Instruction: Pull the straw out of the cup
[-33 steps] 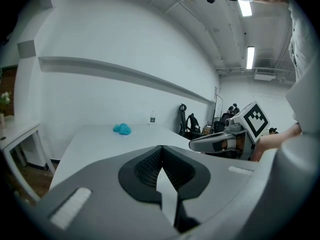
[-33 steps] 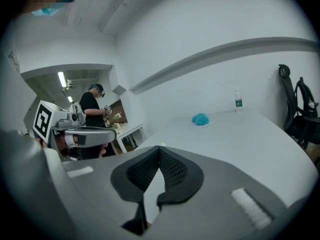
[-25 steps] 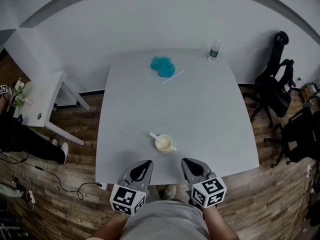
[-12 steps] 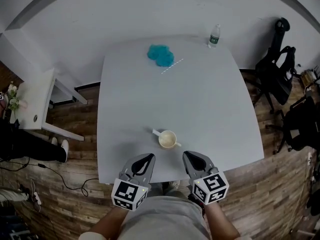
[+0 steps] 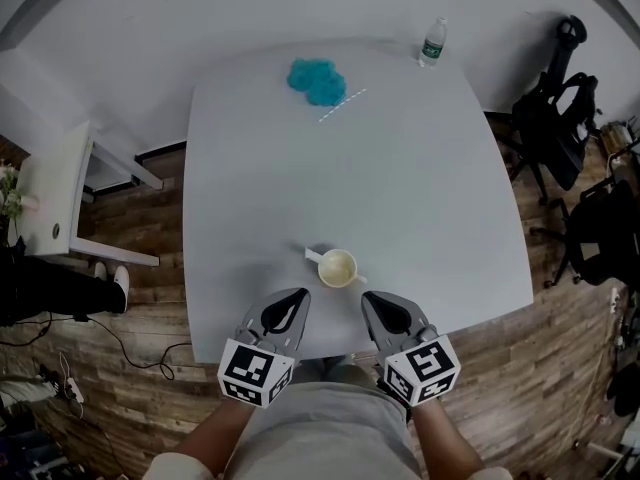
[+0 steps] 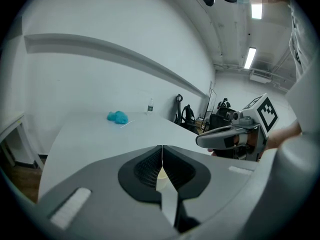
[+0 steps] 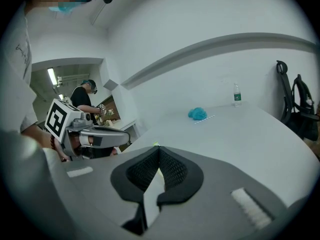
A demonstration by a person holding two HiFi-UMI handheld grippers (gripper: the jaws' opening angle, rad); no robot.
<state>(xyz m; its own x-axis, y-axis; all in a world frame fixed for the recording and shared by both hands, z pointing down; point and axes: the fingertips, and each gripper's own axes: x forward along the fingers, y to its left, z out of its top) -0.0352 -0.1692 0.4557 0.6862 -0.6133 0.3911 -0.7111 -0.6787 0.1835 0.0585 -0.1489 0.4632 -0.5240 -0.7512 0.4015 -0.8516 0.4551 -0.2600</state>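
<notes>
A cream cup (image 5: 338, 268) stands near the table's front edge, and a short pale straw (image 5: 312, 256) leans out of it to the upper left. My left gripper (image 5: 299, 297) hovers just in front and to the left of the cup. Its jaws are all but closed, only starting to part, and there is nothing between them. My right gripper (image 5: 368, 297) sits in front and to the right of the cup, shut and empty. In the left gripper view a sliver of the cup (image 6: 161, 174) shows past the left gripper (image 6: 161, 148). The right gripper (image 7: 159, 149) is likewise closed in its own view.
On the grey table (image 5: 420, 198), a blue cloth (image 5: 316, 79) and a loose white straw (image 5: 342, 105) lie at the far side, with a water bottle (image 5: 432, 41) at the far right corner. A white side table (image 5: 55, 193) stands left, chairs with bags (image 5: 555, 118) right.
Both grippers have moved forward over the table's front edge, a little closer to the cup. The head view has shifted forward with them. The cup has not moved.
</notes>
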